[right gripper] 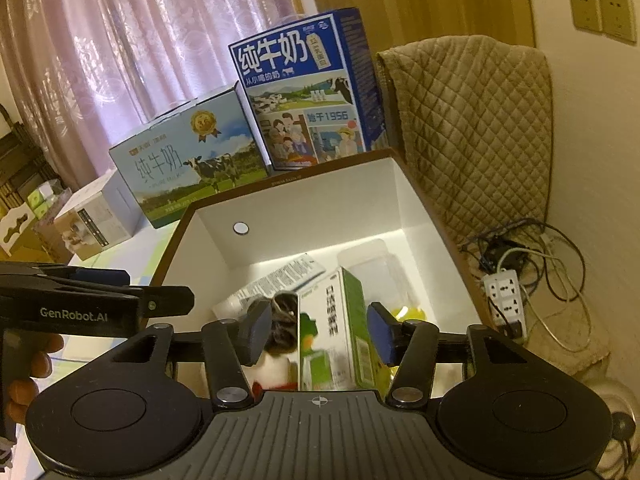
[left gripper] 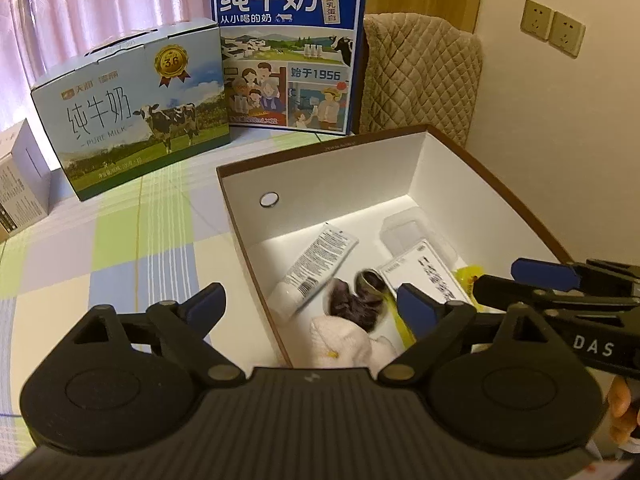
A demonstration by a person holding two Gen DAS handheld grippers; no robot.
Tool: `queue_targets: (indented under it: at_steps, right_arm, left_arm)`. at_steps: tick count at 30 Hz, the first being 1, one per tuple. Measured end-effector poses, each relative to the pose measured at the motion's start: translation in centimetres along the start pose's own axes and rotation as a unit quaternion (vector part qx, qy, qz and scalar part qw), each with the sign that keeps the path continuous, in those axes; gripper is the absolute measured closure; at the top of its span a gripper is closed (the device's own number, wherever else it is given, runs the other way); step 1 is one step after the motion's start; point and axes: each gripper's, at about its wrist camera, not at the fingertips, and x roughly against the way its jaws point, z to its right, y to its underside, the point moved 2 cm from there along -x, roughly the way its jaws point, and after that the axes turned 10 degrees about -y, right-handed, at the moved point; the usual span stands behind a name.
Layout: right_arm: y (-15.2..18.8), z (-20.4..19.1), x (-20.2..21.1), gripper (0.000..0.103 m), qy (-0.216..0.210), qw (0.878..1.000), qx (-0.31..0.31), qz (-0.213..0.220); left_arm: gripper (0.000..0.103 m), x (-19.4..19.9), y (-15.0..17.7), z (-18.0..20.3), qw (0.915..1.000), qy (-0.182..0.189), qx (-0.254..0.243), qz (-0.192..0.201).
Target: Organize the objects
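Observation:
An open white box with a brown rim (left gripper: 320, 148) (right gripper: 288, 178) stands on the checked tablecloth. It holds a white tube (left gripper: 316, 268), a dark bunched item (left gripper: 352, 304), a pale soft item (left gripper: 348, 344), a clear container (left gripper: 404, 228), something yellow (left gripper: 470, 274) and a white-and-green carton (left gripper: 424, 276) (right gripper: 336, 336). My left gripper (left gripper: 312, 304) (right gripper: 160, 286) is open over the box's near left wall and holds nothing. My right gripper (right gripper: 320, 332) (left gripper: 500, 276) is open over the box. The blurred carton shows between its pads; the left pad is clear of it.
Two large milk cases (left gripper: 136, 120) (left gripper: 288, 52) stand behind the box, with a smaller carton (left gripper: 24, 184) at the left. A quilted chair cover (right gripper: 476, 128) is at the right. A power strip with cables (right gripper: 506, 296) lies on the floor. A hand (right gripper: 28, 376) grips the left gripper's handle.

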Motion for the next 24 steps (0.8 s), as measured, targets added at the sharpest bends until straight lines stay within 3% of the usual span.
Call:
queue_targets:
  at_steps: [15,24]
  right_arm:
    - [2.5,-2.3,6.5,0.043,0.026,1.000,0.001,0.013]
    - [4.2,-5.7,9.1,0.035,0.033,0.999,0.022,0.018]
  left_arm:
    - [0.001,6.4,3.8,-0.6,0.9990,0.030,-0.007,0.031]
    - [0.001,10.2,6.1,-1.9,0.9984,0.042,0.015,0.035]
